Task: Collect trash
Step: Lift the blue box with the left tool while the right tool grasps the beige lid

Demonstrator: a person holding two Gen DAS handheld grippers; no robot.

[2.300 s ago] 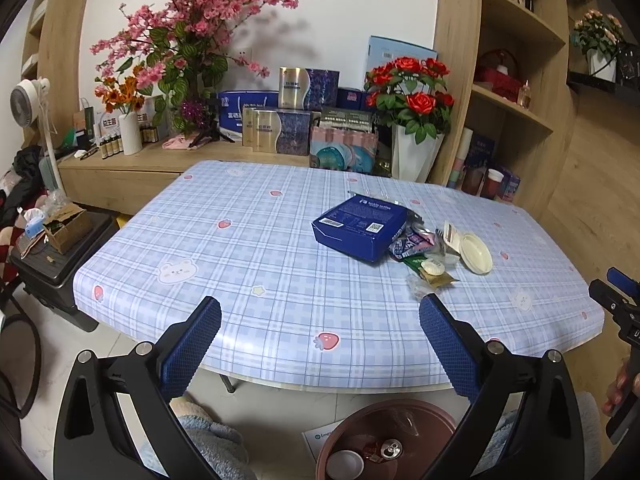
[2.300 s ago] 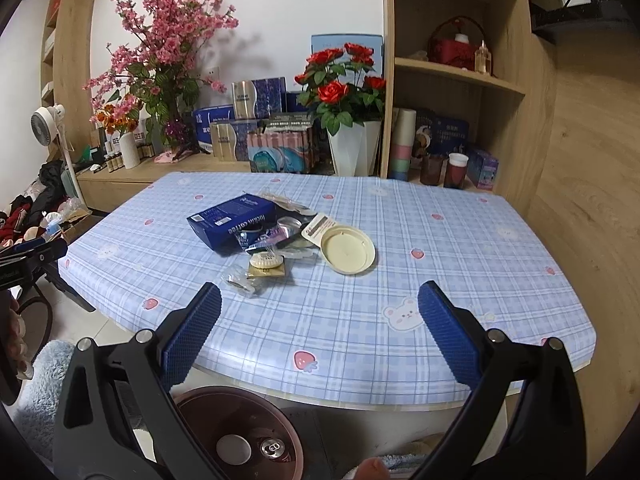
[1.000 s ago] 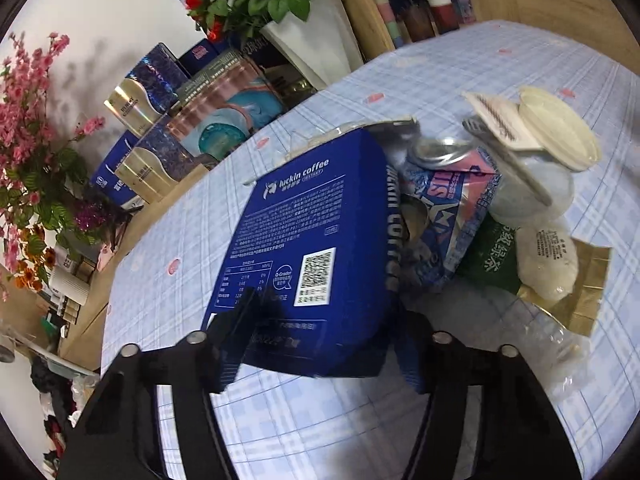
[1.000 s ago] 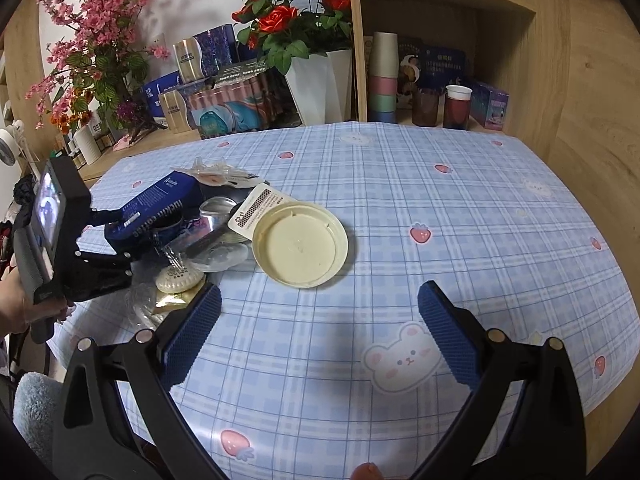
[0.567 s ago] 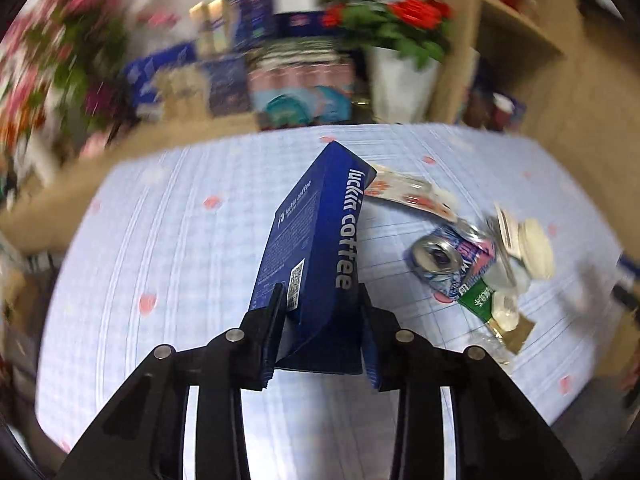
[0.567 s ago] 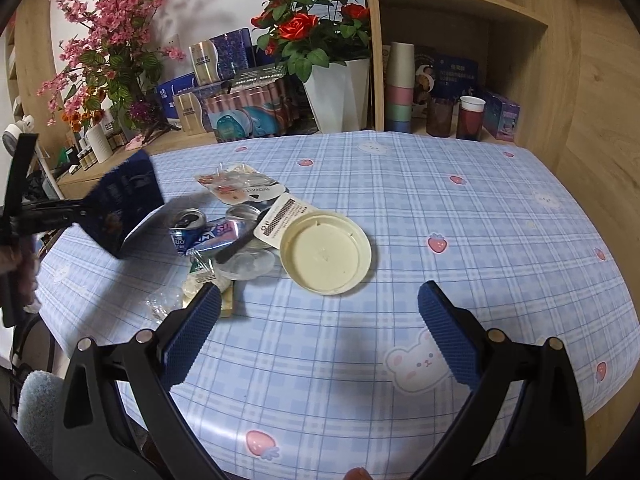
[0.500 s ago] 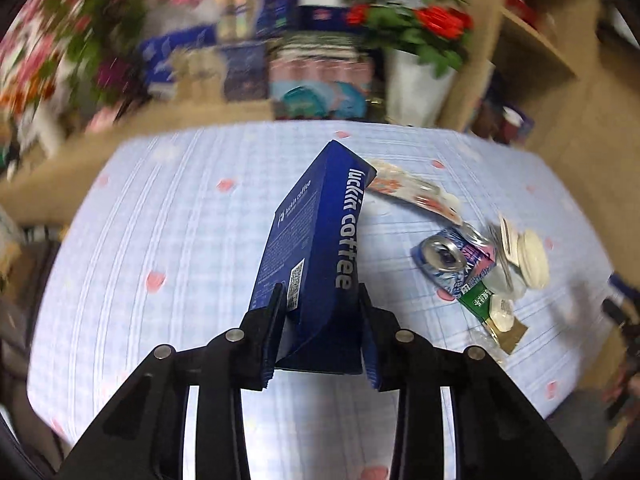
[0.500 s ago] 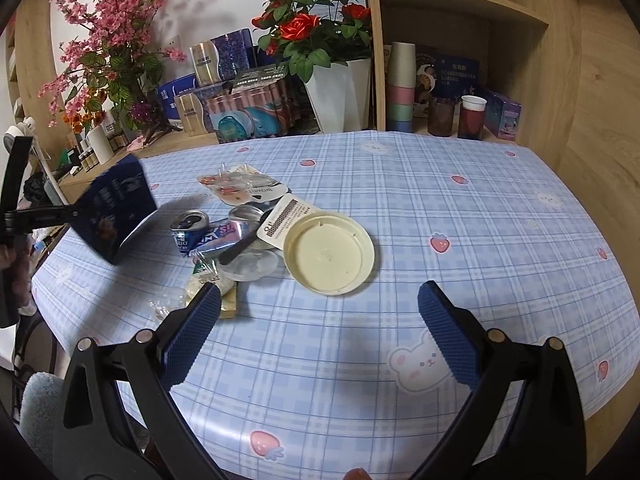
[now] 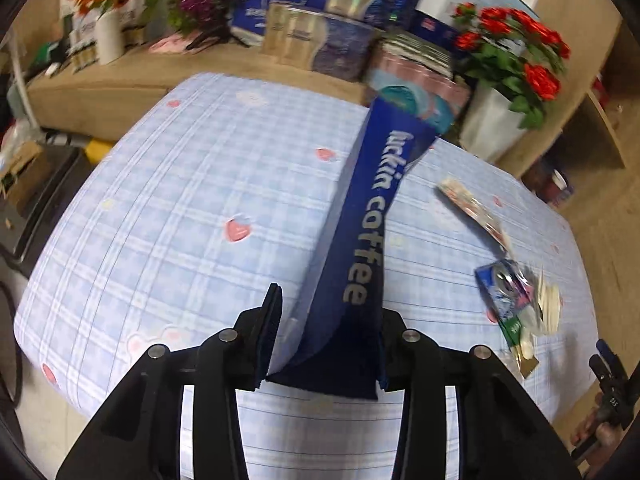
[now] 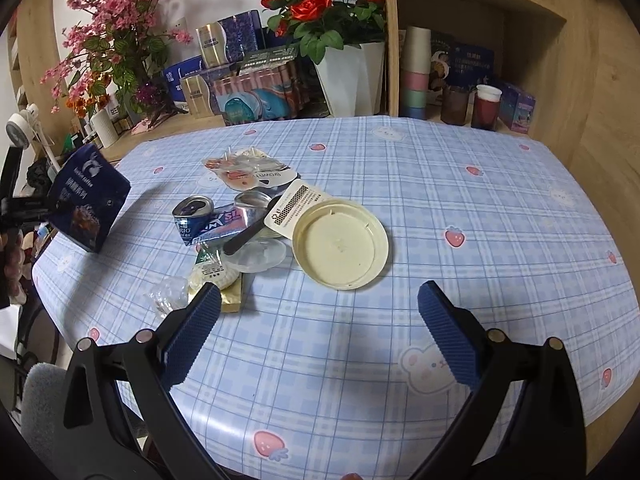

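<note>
- Box (image 9: 360, 248): dark blue, "luckin coffee" printed on the narrow face. Gripped at its lower end by left gripper (image 9: 326, 344). Projects forward and upward from the jaws, narrow face toward the wrist camera.
- Left gripper jaws: grasping the box and opening slightly, box between them. Right pad flat against the box side, left pad at the box's lower corner.
- Box position, right wrist view: far to the left of right gripper (image 10: 320, 328), tilted, lifted clear of table (image 10: 440, 184) above its left edge.
- Right gripper: released, jaws spread wide, nothing between the pads. Poised above the near part of the table, pointing down at an angle.
- Just ahead of the right gripper, between its finger lines: cream round lid (image 10: 340, 248), lying flat.
- Ahead and left of the right gripper: clear lid (image 10: 260, 256) touching the cream lid's left rim, black spoon (image 10: 248, 236) across it, crushed can (image 10: 196, 216) on its side beyond.
- Further ahead: flat wrapper (image 10: 248, 168), lying apart from the can.
- Beside the right gripper's left fingertip: gold packet (image 10: 232, 300) and crumpled plastic (image 10: 168, 296), both on the table.
</note>
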